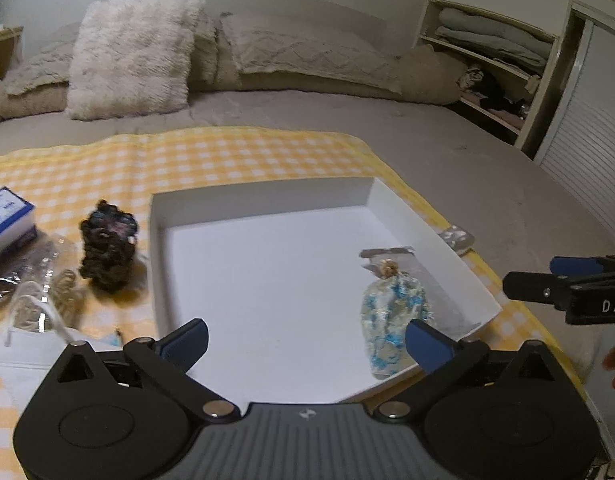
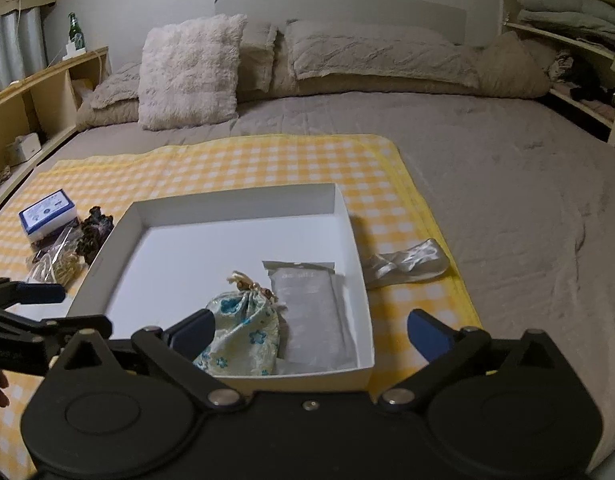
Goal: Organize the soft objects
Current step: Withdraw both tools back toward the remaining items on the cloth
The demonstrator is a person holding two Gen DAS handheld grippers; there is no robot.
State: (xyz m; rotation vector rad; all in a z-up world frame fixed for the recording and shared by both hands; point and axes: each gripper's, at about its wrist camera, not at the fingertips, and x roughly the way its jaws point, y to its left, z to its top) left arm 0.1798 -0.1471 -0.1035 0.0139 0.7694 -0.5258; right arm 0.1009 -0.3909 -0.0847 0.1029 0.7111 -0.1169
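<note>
A shallow white tray (image 1: 263, 194) (image 2: 235, 200) lies on a yellow checked cloth (image 1: 227, 152) on the bed. In its near right corner sit a floral drawstring pouch (image 1: 391, 312) (image 2: 247, 332) and a flat grey packet (image 2: 315, 308) beside it. My left gripper (image 1: 307, 340) hovers open over the tray's near edge, nothing between its fingers. My right gripper (image 2: 311, 330) is open above the pouch and packet, not touching them. A dark crocheted piece (image 1: 107, 248) (image 2: 93, 232) stands left of the tray. A silvery satin item (image 2: 407, 264) (image 1: 457, 238) lies to the tray's right.
A blue and white box (image 1: 5, 220) (image 2: 47, 212) and a clear bag of cords (image 1: 39, 292) (image 2: 55, 268) lie at the left. Pillows (image 2: 191, 72) line the head of the bed. Shelves with folded bedding (image 1: 491, 36) stand at the right, a wooden shelf (image 2: 47, 80) at the left.
</note>
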